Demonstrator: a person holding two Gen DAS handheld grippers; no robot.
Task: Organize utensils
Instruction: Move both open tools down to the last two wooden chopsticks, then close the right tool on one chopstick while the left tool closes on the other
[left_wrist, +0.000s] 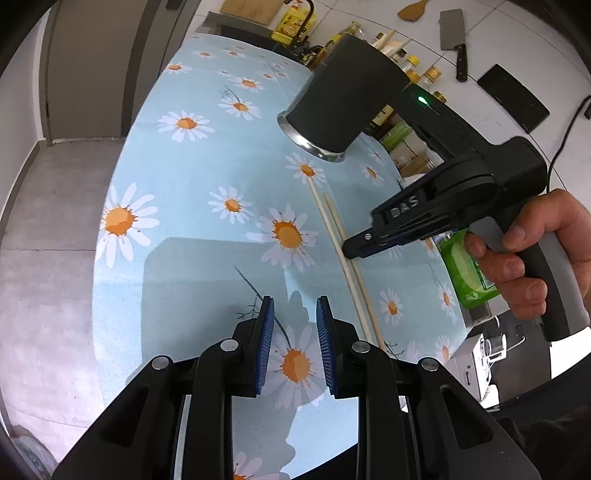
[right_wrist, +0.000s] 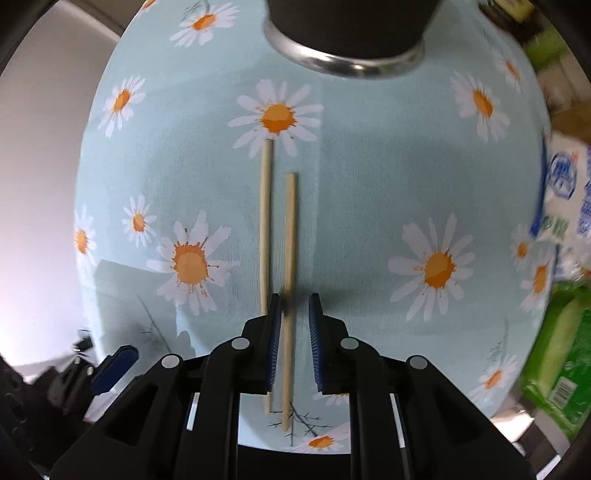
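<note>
Two pale wooden chopsticks (right_wrist: 290, 236) lie side by side on a light blue daisy tablecloth (right_wrist: 369, 192). They also show in the left wrist view (left_wrist: 341, 243). A dark cup with a metal rim (left_wrist: 340, 99) lies on its side beyond them, and its rim shows in the right wrist view (right_wrist: 343, 62). My right gripper (right_wrist: 293, 299) is open and low over the chopsticks, one chopstick between its blue pads, the other just left of the left pad. It shows from the side in the left wrist view (left_wrist: 354, 247). My left gripper (left_wrist: 295, 306) is open and empty over the cloth.
Bottles (left_wrist: 417, 70), a cleaver (left_wrist: 452, 40), a wooden spatula (left_wrist: 413, 9) and a cutting board (left_wrist: 251, 9) lie beyond the cloth's far edge. Green packets (right_wrist: 561, 354) and a white bag (right_wrist: 569, 192) sit off the right edge. Grey floor (left_wrist: 55, 221) is at the left.
</note>
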